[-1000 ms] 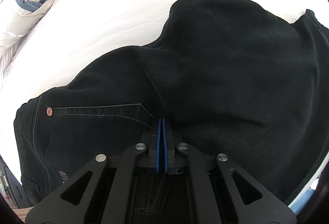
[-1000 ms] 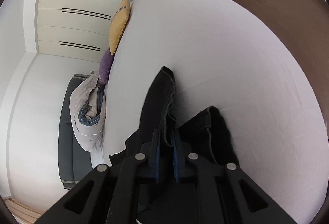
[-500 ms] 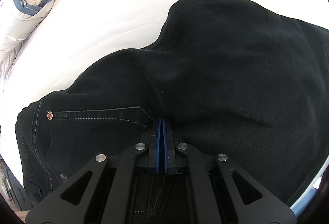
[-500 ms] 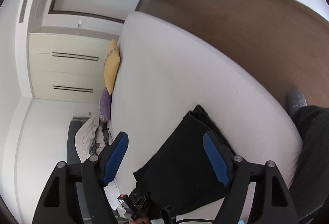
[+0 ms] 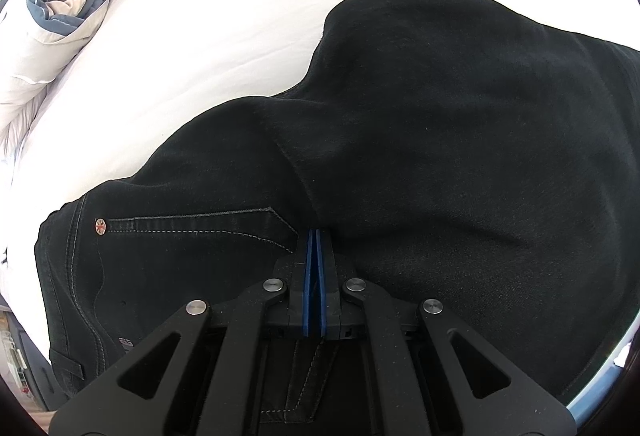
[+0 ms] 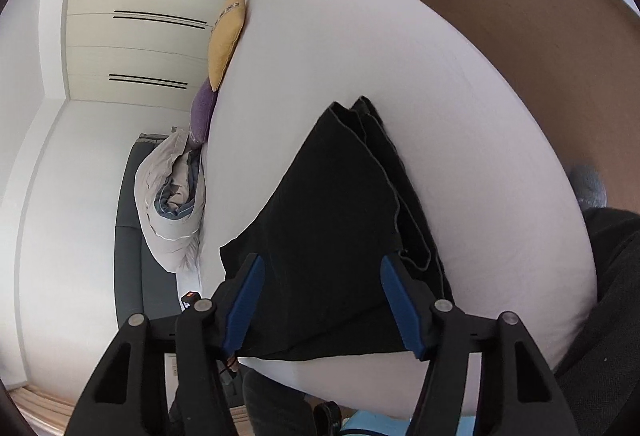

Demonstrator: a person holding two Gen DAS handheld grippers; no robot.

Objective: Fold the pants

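While the left hand-held gripper (image 5: 314,236) is pinching the pants (image 5: 440,135) near their fly on the bed (image 5: 240,15), the right hand-held gripper (image 6: 320,300) is closing empty above the folded legs, likely needing a fresh grasp next.

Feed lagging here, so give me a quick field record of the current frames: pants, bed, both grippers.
pants: black pants lying folded on the bed, hems at the far end
bed: white bed, bare around the pants
left gripper: left gripper shut, tips down on the fabric by the pocket seam
right gripper: right gripper above the pants, jaws apart and closing, nothing gripped
pillows: yellow pillow, purple pillow at the bed's edge
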